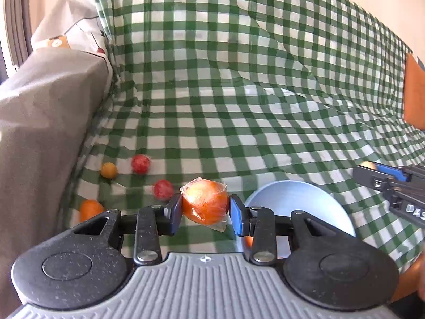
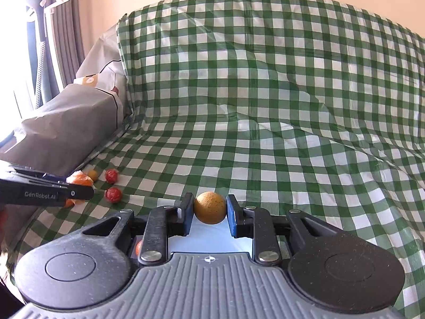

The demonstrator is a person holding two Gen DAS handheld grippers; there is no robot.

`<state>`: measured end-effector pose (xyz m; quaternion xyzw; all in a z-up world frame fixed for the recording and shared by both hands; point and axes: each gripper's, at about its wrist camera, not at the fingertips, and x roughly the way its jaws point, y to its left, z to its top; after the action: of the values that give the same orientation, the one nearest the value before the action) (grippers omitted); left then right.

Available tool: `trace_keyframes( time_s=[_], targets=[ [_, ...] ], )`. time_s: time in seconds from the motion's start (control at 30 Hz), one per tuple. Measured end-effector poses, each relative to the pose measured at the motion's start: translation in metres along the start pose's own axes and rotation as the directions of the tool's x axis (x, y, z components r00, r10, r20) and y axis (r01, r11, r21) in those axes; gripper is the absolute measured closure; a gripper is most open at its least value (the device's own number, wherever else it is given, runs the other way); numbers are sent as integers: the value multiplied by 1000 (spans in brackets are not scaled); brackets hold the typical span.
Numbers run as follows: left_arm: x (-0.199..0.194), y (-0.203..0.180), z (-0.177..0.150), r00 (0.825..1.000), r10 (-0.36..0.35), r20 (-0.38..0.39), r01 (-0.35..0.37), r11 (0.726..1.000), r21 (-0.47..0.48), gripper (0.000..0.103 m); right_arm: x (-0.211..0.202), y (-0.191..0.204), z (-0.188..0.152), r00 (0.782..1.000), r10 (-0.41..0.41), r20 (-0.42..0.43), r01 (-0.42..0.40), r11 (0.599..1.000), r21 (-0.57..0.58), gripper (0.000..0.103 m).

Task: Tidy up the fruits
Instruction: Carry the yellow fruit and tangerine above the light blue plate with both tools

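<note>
My left gripper (image 1: pixel 205 210) is shut on a plastic-wrapped orange (image 1: pixel 205 202), held above the green checked cloth, left of a pale blue bowl (image 1: pixel 300 202). My right gripper (image 2: pixel 209 210) is shut on a brownish-yellow round fruit (image 2: pixel 209 207), held over the blue bowl (image 2: pixel 212 236). Two red fruits (image 1: pixel 140 163) (image 1: pixel 163 189), a small yellow fruit (image 1: pixel 109 170) and an orange fruit (image 1: pixel 90 209) lie on the cloth at the left. In the right wrist view the red fruits (image 2: pixel 111 175) (image 2: pixel 113 194) and the yellow fruit (image 2: pixel 93 174) show beside the left gripper (image 2: pixel 77 186). A small orange fruit (image 2: pixel 138 247) lies in the bowl.
A grey-covered armrest (image 1: pixel 45 122) bounds the left side. The checked cloth (image 1: pixel 239 93) rises up a backrest behind. The right gripper (image 1: pixel 385 183) enters the left wrist view at the right edge. An orange cushion (image 1: pixel 414 93) sits far right.
</note>
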<state>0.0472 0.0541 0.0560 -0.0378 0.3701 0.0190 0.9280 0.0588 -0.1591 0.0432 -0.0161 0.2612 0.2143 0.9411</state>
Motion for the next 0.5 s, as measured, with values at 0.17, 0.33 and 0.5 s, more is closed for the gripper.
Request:
trace_keyframes(
  time_s=[0.17, 0.33, 0.5],
  targets=[
    [-2, -29, -10, 999, -50, -4, 50, 997, 66, 61, 5, 4, 1, 1000, -2, -5, 2, 1000, -1, 76],
    [2, -39, -11, 999, -35, 14, 33, 990, 137, 61, 9, 4, 2, 1000, -9, -13, 9, 1000, 7, 76],
    [10, -34, -10, 1000, -12, 5, 11, 992, 129, 61, 12, 3, 2, 1000, -17, -19, 17, 1000, 10, 76]
  ],
)
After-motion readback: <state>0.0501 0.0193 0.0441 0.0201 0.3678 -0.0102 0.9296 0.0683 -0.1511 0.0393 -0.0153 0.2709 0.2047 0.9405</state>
